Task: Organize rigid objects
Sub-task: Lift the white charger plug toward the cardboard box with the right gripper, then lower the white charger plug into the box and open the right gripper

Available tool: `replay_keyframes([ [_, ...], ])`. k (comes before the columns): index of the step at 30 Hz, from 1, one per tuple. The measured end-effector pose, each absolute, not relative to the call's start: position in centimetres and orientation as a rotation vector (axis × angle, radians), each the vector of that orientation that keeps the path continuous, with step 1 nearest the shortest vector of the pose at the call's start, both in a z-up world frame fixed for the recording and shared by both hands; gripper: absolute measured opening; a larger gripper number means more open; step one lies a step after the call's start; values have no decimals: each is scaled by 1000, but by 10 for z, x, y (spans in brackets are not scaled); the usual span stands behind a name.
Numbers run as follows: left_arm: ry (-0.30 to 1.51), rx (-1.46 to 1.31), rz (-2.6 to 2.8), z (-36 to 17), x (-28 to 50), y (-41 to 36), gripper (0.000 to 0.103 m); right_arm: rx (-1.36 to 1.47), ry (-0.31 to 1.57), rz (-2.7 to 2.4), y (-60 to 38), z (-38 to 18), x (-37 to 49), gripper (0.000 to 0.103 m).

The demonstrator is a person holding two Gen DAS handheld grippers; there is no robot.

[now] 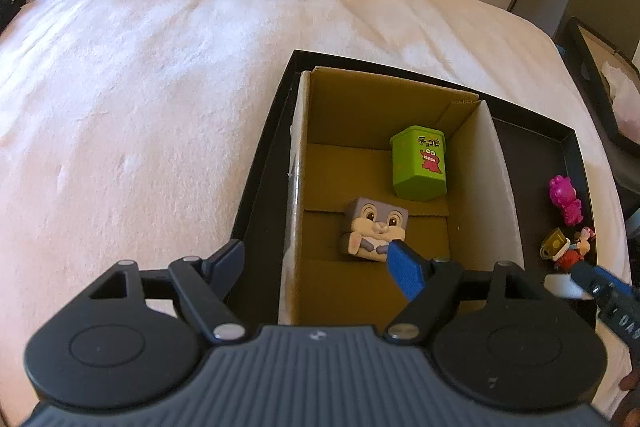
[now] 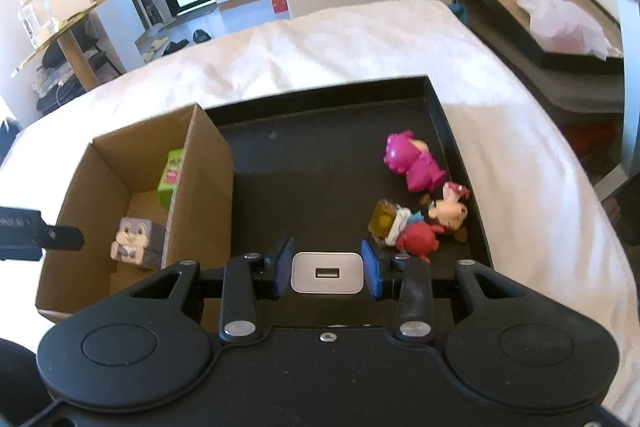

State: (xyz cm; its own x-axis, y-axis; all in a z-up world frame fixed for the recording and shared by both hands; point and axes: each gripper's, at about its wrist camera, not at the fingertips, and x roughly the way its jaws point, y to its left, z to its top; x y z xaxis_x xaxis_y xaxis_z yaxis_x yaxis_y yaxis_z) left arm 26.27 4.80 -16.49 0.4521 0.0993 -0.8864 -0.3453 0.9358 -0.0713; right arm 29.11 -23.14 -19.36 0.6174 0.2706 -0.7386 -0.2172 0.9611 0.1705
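Nearest in the right wrist view, the right gripper [image 2: 327,273] has its two blue pads set either side of a white USB charger [image 2: 327,274]; a thin gap seems to show on each side, so whether the pads actually press it cannot be told. The charger sits at the near edge of the black tray [image 2: 320,155], its lower part cut off by the gripper body. Just beyond the right pad lies a cluster: a red round figure [image 2: 418,239], a yellowish cup-like piece [image 2: 383,218] half covered by it, and a mouse doll [image 2: 450,210], their outlines overlapping and hard to separate. Farther on lies a magenta figure [image 2: 412,163]. In the left wrist view the left gripper [image 1: 316,259] is spread wide, holding nothing; its right blue fingertip [image 1: 404,263] reaches into the cardboard box [image 1: 496,187] and meets or overlaps the grey rabbit cube [image 1: 376,229], while the left finger stays outside the box wall. Behind the cube stands a green printed container [image 1: 419,163], mostly hidden by the box wall from the right camera. Box and tray rest on a pale bedspread [image 1: 160,87].
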Motion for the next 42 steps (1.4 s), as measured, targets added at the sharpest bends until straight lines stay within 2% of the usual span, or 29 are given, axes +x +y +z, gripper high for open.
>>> replay_keyframes([
  [9, 1078, -262, 259, -173, 257, 57, 77, 53, 803, 300, -212, -165, 293, 36],
  [18, 1065, -290, 243, -182, 252, 64, 70, 67, 765, 336, -185, -143, 296, 36],
  [21, 1061, -306, 225, -185, 251, 63, 64, 67, 753, 355, -172, -137, 297, 36],
  [35, 1046, -358, 220, -196, 252, 76, 17, 55, 780, 463, -116, -138, 306, 36],
  [42, 1052, -380, 199, -198, 253, 86, 15, 44, 818, 512, -86, -151, 309, 36],
])
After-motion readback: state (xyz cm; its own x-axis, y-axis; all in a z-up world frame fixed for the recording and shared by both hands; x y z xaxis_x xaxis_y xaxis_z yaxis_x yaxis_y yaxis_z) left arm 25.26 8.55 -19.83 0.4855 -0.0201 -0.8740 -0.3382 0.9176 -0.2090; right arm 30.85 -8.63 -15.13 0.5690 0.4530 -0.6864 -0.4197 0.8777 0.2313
